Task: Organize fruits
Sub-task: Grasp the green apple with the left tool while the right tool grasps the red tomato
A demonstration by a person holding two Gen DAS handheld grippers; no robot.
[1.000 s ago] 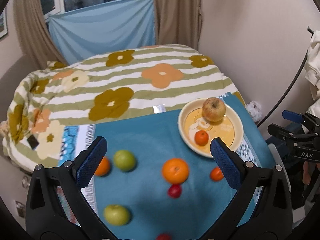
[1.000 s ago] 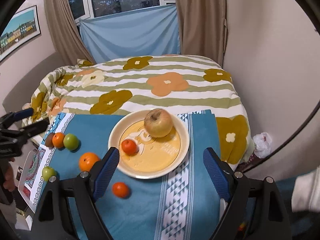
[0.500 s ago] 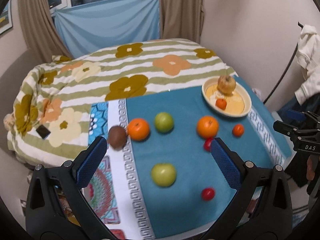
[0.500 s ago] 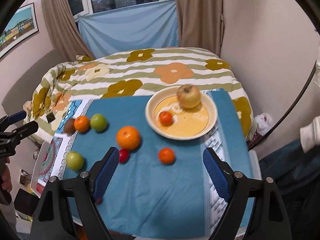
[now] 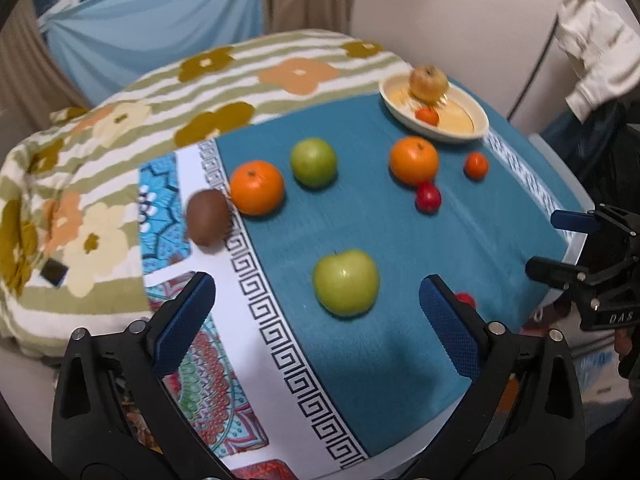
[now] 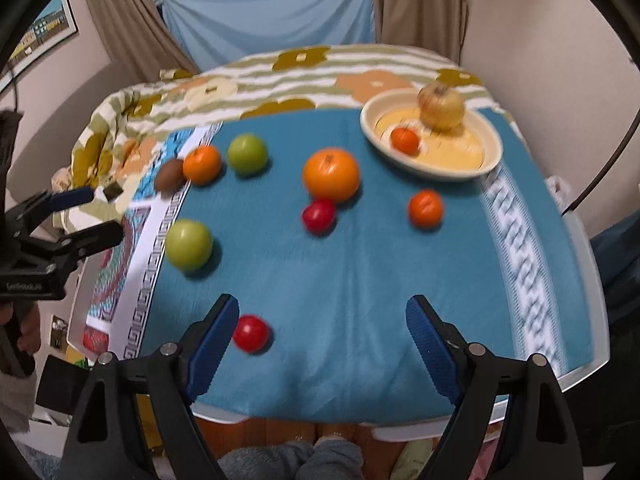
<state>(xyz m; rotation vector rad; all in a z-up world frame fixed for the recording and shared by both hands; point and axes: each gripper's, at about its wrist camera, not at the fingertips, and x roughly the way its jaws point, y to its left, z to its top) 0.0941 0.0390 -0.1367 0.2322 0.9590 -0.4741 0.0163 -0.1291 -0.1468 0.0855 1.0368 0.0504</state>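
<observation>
Both pairs of jaws stand wide apart and hold nothing: the left gripper hangs above the near edge of the blue cloth, the right gripper likewise over its own near edge. Nearest the left one lies a green apple, almost between its pads, which looks the natural first pick; I would come down so the pads meet it at its widest part, since it is round and smooth and would likely squirt out of a high pinch. Just beside the right gripper's left finger sits a small red fruit, easy to nudge off the edge, so close on it gently and squarely. Further out are a second red fruit touching a large orange, and a small orange fruit lying apart. Beyond, a kiwi, an orange and another green apple cluster together. Farthest stands the plate, already holding a yellowish apple and a small tomato-like fruit; set new fruit into its bare part so nothing rolls.
</observation>
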